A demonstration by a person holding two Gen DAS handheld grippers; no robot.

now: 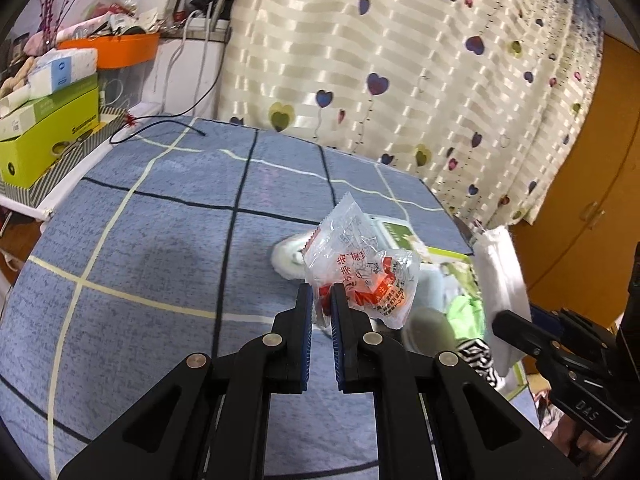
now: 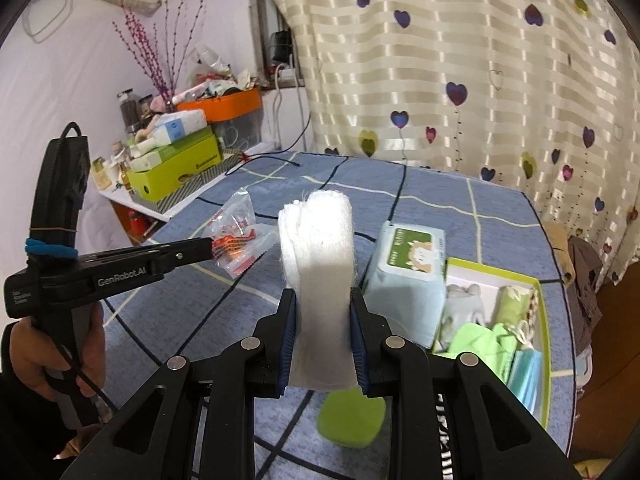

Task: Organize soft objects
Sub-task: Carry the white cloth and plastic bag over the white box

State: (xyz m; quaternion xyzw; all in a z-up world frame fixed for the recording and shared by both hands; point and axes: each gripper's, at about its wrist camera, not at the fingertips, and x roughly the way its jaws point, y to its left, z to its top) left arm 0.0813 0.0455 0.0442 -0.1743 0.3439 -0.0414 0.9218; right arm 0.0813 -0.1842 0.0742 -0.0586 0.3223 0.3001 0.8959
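Observation:
My left gripper (image 1: pixel 322 304) is shut on a clear plastic packet (image 1: pixel 360 264) with red and orange print, held above the blue checked cloth (image 1: pixel 160 240). In the right wrist view that left gripper (image 2: pixel 208 246) shows at the left with the packet (image 2: pixel 240 236) in its tips. My right gripper (image 2: pixel 323 320) is shut on a rolled white towel (image 2: pixel 320 256) that stands upright between its pads. The towel (image 1: pixel 500 280) also hangs at the right edge of the left wrist view. A green-rimmed box (image 2: pixel 540 304) at the right holds several soft green, white and blue items.
A pack of wet wipes (image 2: pixel 408 276) lies beside the box, and a green pad (image 2: pixel 352 420) lies under my right gripper. A white round pad (image 1: pixel 286 256) lies behind the packet. A side shelf with a lime box (image 1: pixel 48 140) and an orange basket (image 1: pixel 120 52) stands at the left. A heart-print curtain (image 1: pixel 400 80) hangs behind.

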